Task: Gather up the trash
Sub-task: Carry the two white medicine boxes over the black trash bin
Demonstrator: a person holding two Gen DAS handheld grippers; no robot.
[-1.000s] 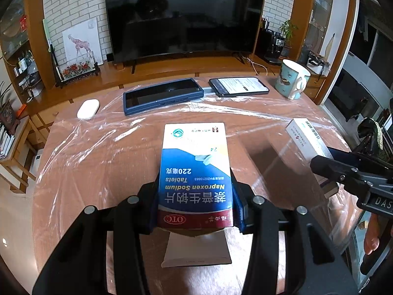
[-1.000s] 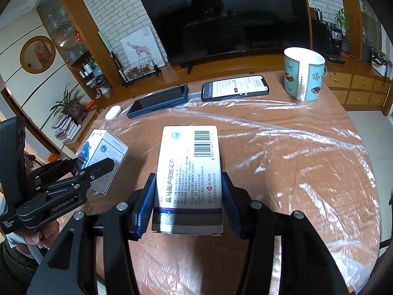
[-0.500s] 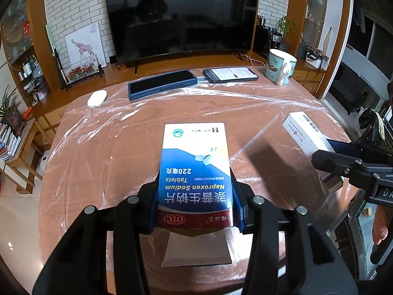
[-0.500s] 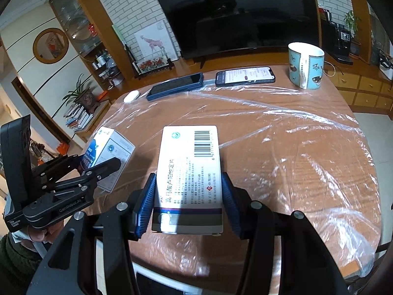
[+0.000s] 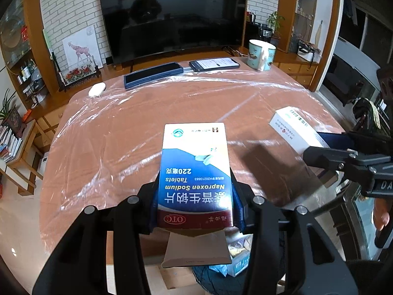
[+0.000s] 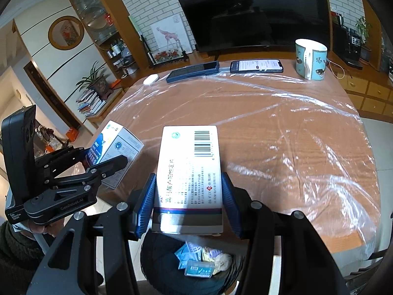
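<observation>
My left gripper (image 5: 195, 196) is shut on a blue and white Naproxen Sodium tablet box (image 5: 195, 172), its bottom flap hanging open; it also shows in the right wrist view (image 6: 115, 147). My right gripper (image 6: 188, 204) is shut on a white medicine box with a barcode (image 6: 189, 172), also seen in the left wrist view (image 5: 294, 132). Both boxes are held past the near edge of the table (image 6: 270, 123), above a dark trash bin (image 6: 172, 270) that holds several small packets.
On the plastic-covered table's far side lie a blue tablet (image 5: 153, 75), a phone with a lit screen (image 5: 213, 64), a white mouse (image 5: 97, 89) and a teal mug (image 5: 260, 54). A large TV (image 5: 172, 17) stands behind. Floor lies to the left and right.
Both grippers have drawn back from the table with their boxes. The table's near edge and the trash bin have come into view beneath them.
</observation>
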